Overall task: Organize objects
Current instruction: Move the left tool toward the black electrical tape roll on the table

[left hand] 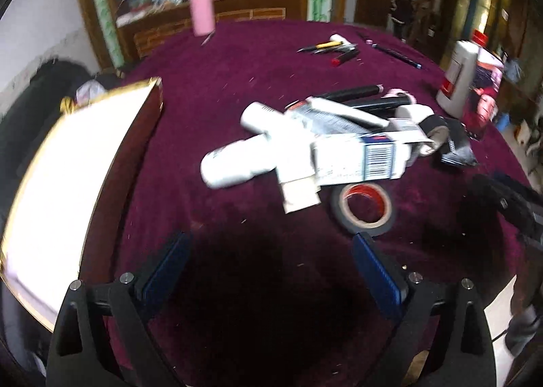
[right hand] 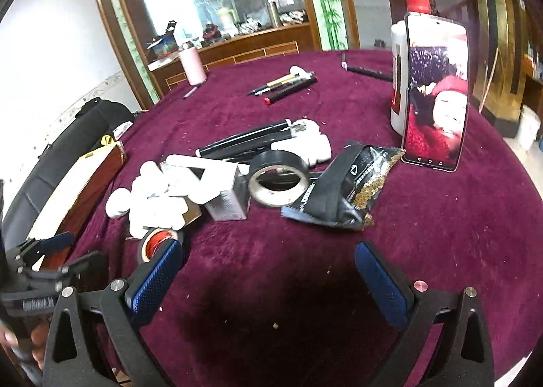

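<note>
box at left edge | pile centre | near cloth bare

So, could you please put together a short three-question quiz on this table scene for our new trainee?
1. True or false: the phone lies flat on the cloth.
2. Which item sits nearest the left gripper? A) pink bottle B) red-cored tape roll C) black packet
3. Fill in: both grippers, including the right gripper, are ____ and hold nothing.

Key: 1 false, it stands upright against the white jug; 2 B; 3 open.
</note>
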Demonstrator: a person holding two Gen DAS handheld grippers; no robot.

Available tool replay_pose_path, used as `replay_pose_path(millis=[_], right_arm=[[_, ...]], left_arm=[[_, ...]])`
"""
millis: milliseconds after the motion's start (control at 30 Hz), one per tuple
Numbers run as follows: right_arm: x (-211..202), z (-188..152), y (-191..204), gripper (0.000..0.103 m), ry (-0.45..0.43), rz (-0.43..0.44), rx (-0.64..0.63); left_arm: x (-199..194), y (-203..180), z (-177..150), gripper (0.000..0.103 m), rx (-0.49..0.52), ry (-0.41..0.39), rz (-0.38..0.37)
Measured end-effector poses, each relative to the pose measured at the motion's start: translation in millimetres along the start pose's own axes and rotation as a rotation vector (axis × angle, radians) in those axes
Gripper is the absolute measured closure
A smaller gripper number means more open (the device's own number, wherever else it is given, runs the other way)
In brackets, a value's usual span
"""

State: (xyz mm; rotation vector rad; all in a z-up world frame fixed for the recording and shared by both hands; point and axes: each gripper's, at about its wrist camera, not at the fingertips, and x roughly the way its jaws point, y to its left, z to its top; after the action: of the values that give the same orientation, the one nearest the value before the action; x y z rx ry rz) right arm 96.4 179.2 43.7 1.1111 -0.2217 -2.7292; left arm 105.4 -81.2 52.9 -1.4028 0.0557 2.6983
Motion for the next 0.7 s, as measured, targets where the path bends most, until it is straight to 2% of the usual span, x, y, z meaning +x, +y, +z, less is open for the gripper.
replay_pose_path(millis=[133, 467, 700], right_arm=[[2, -5, 8, 0.000, -0.001, -0.022, -0.024], [-12, -7, 5, 0.000, -0.048, -0.043, -0.027], [-14, -8, 4, 0.000, -0.058, -0.047, -0.023]], left_arm=[[5, 6, -2, 0.007, -0.045, 0.018, -0.017], [12, -11, -1, 0.007, -0.029, 0.061, -0.105], [17, -26, 1, 0.007, -0.033, 0.070, -0.119]])
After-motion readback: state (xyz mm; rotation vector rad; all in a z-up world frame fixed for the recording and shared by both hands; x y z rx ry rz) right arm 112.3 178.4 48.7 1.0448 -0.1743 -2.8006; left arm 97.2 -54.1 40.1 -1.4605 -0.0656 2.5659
